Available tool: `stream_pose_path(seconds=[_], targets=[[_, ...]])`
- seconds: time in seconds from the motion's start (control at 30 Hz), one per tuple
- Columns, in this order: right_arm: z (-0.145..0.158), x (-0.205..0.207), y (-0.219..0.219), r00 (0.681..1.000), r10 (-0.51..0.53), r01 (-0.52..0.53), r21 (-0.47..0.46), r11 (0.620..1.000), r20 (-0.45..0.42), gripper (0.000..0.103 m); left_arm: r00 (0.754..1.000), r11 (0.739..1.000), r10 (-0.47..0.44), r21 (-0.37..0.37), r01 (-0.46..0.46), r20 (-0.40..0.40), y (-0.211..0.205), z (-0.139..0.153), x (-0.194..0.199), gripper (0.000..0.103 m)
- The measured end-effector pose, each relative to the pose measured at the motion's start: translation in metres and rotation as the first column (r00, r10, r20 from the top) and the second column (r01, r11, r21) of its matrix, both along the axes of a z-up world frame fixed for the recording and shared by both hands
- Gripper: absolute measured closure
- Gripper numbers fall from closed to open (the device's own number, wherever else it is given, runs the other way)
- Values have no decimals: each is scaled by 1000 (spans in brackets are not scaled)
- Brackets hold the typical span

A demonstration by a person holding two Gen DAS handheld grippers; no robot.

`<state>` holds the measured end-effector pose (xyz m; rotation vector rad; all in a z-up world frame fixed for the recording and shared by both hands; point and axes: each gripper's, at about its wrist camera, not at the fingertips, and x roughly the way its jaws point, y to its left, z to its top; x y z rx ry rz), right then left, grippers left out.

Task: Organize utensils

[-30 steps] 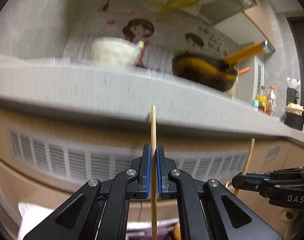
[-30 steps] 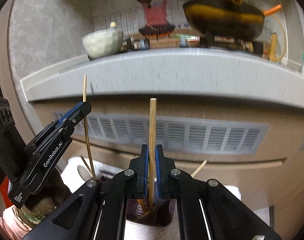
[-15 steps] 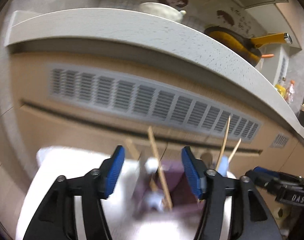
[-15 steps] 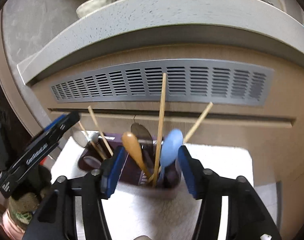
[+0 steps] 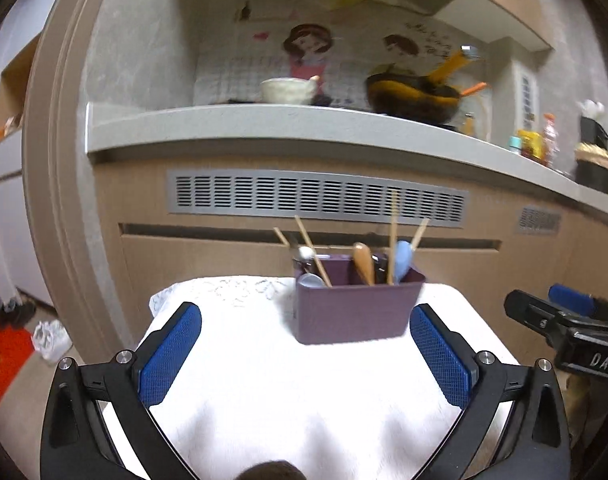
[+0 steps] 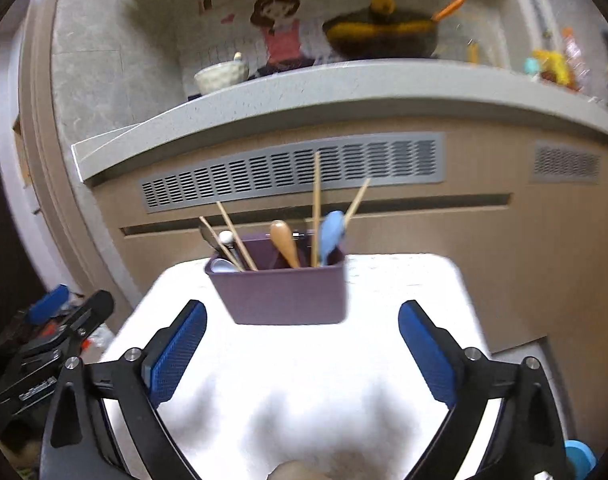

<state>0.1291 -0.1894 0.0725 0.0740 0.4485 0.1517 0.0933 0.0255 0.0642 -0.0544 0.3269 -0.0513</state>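
Here, the left gripper (image 5: pixel 306 346) is spreading its blue-padded jaws wide over a white cloth (image 5: pixel 288 396), with nothing between them. Ahead on the cloth stands a purple holder (image 5: pixel 354 310), its long side facing the cameras. Inside, two chopsticks (image 5: pixel 312 250) lean up and to the left, a wooden spoon (image 5: pixel 363 262) and a blue spoon (image 5: pixel 402 260) stand bowl-up, and another chopstick (image 5: pixel 392 240) stands almost straight up. At right, the right gripper (image 6: pixel 302 340) is likewise opening, empty, short of the holder. A second ago each gripper was clamped on an upright chopstick; both sticks now sit in the holder.
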Motion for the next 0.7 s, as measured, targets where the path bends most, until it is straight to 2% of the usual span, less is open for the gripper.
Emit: stream_pose_path(seconds=[0.1, 0.2, 0.47, 0.7], targets=[[-8, -28, -2, 997, -58, 61, -53, 997, 56, 2, 1000, 999, 1, 40, -1, -21, -10, -4, -15, 0], [-14, -41, -10, 996, -74, 77, -53, 996, 47, 2, 999, 998, 6, 68, -3, -38, -17, -8, -27, 0], [-21, -42, -11, 998, -55, 56, -55, 997, 6, 2, 998, 999, 16, 50, -13, -57, -16, -9, -34, 0], [-22, -46, -7, 999, -48, 48, -80, 996, 13, 2, 996, 999, 22, 35, -19, -82, -12, -12, -32, 0]])
